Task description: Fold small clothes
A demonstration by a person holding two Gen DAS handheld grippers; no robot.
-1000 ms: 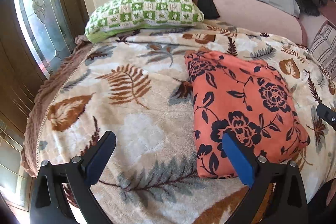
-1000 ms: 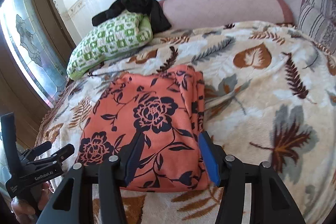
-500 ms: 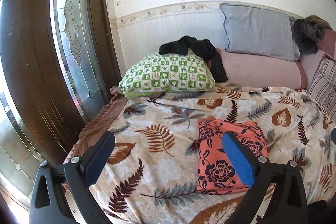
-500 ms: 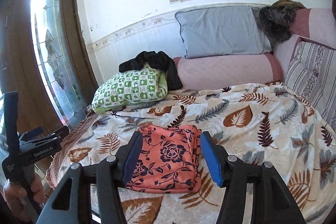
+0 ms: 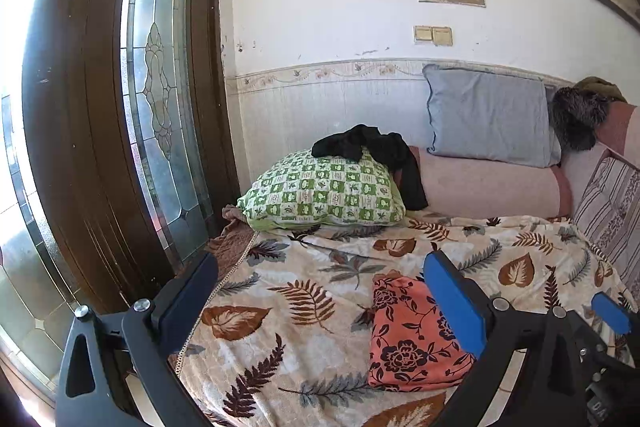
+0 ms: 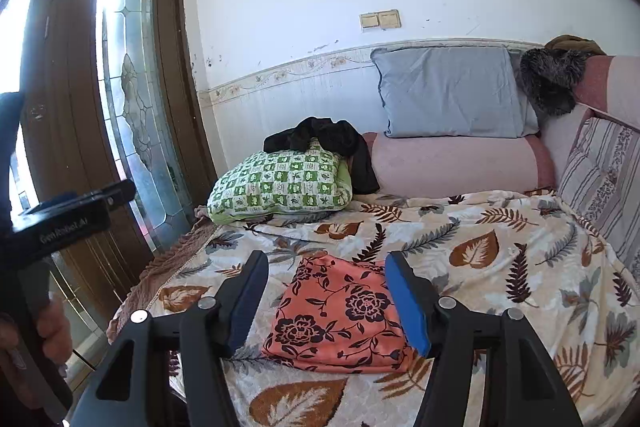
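Note:
A folded orange garment with a dark flower print (image 5: 404, 339) (image 6: 340, 315) lies flat on the leaf-patterned blanket (image 5: 288, 311) (image 6: 480, 251), near its front edge. My left gripper (image 5: 320, 267) hovers well above and short of it, wide open and empty. My right gripper (image 6: 327, 261) also hangs in the air in front of the garment; its jaws are opening and nothing is between them. A blue pad of the right gripper (image 5: 608, 311) shows at the left view's right edge. A hand holds the left gripper (image 6: 72, 211) at the right view's left edge.
A green checked pillow (image 5: 320, 195) with black clothing (image 5: 372, 147) draped on it lies at the back left. Behind are a pink bolster (image 5: 492, 191) and a grey-blue pillow (image 5: 488, 119). A striped cushion (image 5: 612, 203) stands right. A dark wooden door with leaded glass (image 5: 160, 107) flanks the bed's left side.
Both grippers have risen and drawn back from the orange garment, which now looks smaller and lower in both views. The right jaws stand a little wider. The garment has not moved.

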